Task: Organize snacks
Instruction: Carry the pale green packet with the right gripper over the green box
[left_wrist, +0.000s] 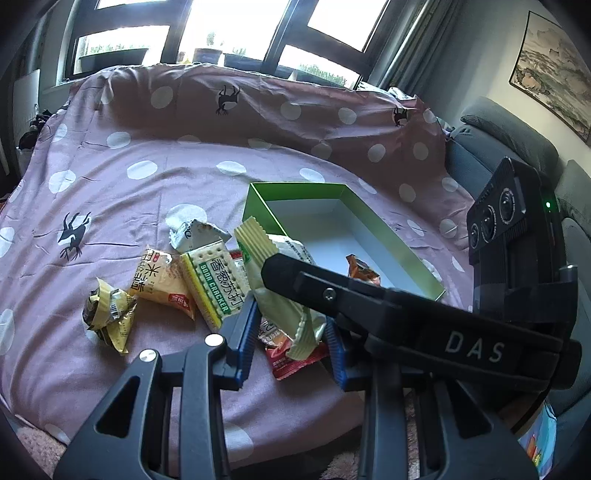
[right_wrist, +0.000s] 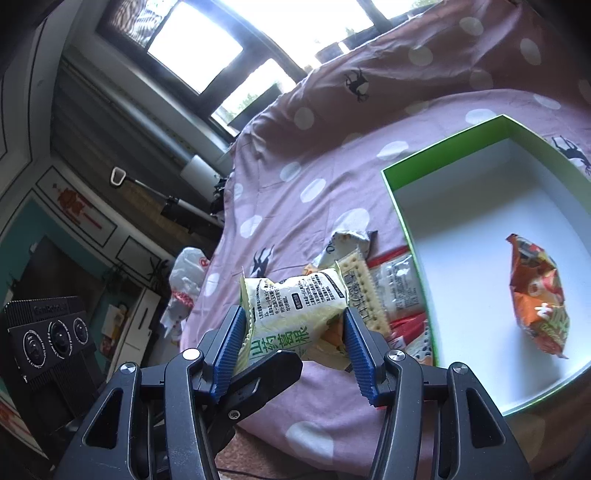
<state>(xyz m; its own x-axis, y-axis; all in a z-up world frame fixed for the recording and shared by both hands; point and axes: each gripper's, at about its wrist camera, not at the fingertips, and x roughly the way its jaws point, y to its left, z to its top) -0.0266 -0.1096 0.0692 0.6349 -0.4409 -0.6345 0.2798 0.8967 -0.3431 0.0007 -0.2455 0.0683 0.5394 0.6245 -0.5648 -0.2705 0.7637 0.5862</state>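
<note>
A cream snack packet (left_wrist: 280, 269) with green print hangs just above the pink spotted cloth (left_wrist: 147, 184). My left gripper (left_wrist: 290, 343) is shut on its lower end. My right gripper (right_wrist: 293, 350) is shut on the same packet (right_wrist: 295, 306) from the other side, and one of its black fingers (left_wrist: 291, 277) crosses in front in the left wrist view. To the right lies an open green box (right_wrist: 443, 144) with a white inside, holding one orange packet (right_wrist: 539, 295). On the cloth below lie a soda cracker packet (left_wrist: 214, 280), a yellow packet (left_wrist: 159, 280) and a red packet (left_wrist: 291, 360).
A crumpled gold and black wrapper (left_wrist: 107, 314) lies at the left of the pile, and a silver packet (left_wrist: 195, 232) behind it. A grey sofa (left_wrist: 498, 140) stands beyond the box. A white plastic bag (right_wrist: 188, 273) sits off the cloth's left edge.
</note>
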